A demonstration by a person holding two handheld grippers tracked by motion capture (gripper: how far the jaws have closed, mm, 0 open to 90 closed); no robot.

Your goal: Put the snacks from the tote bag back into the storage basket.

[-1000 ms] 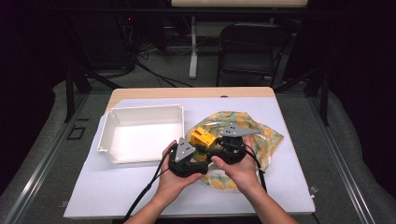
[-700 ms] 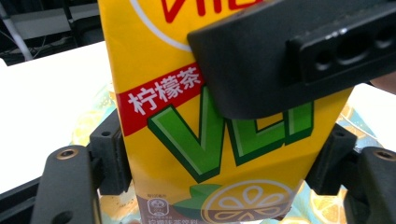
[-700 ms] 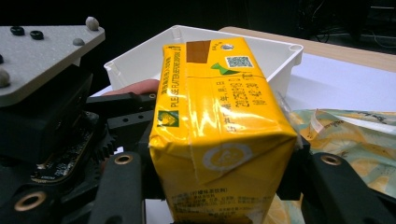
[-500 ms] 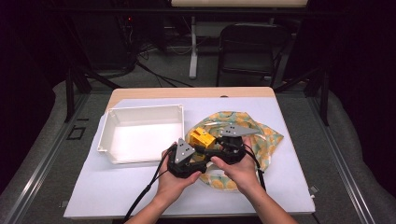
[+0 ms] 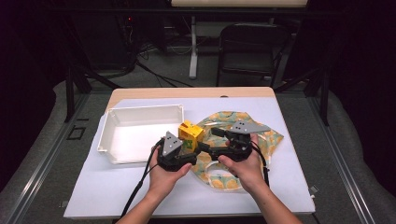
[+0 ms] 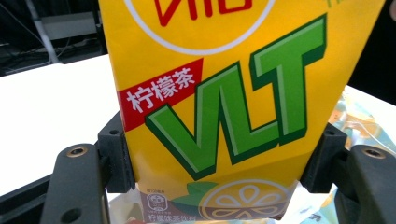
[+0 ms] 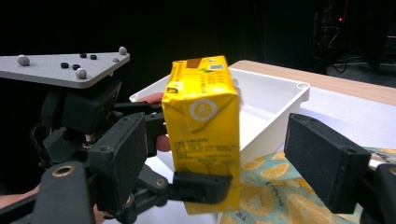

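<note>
Carton (image 5: 190,135), a yellow lemon-tea box, is held upright above the table (image 5: 107,196), between the table's near and far edges and close to its middle. It is pinched by the left gripper (image 5: 184,148), whose black jaws are pressed on its two narrow sides, as seen in the left gripper view, where the carton (image 6: 224,93) is framed by both jaws. The left gripper is carried by the left hand (image 5: 163,175), near the table's near edge.

The right gripper (image 5: 212,140) is held by the right hand (image 5: 240,168) just beside it. Its jaws are spread and have just been opening; in the right gripper view the carton (image 7: 203,130) is seen between them, clear of the jaw on that view's right side, while contact with the other cannot be told.

Under the right gripper a patterned cloth (image 5: 266,140) is spread toward the table's right edge. Farther off, toward the left edge, a white tray (image 5: 140,114) is set flat, just beside the carton.
</note>
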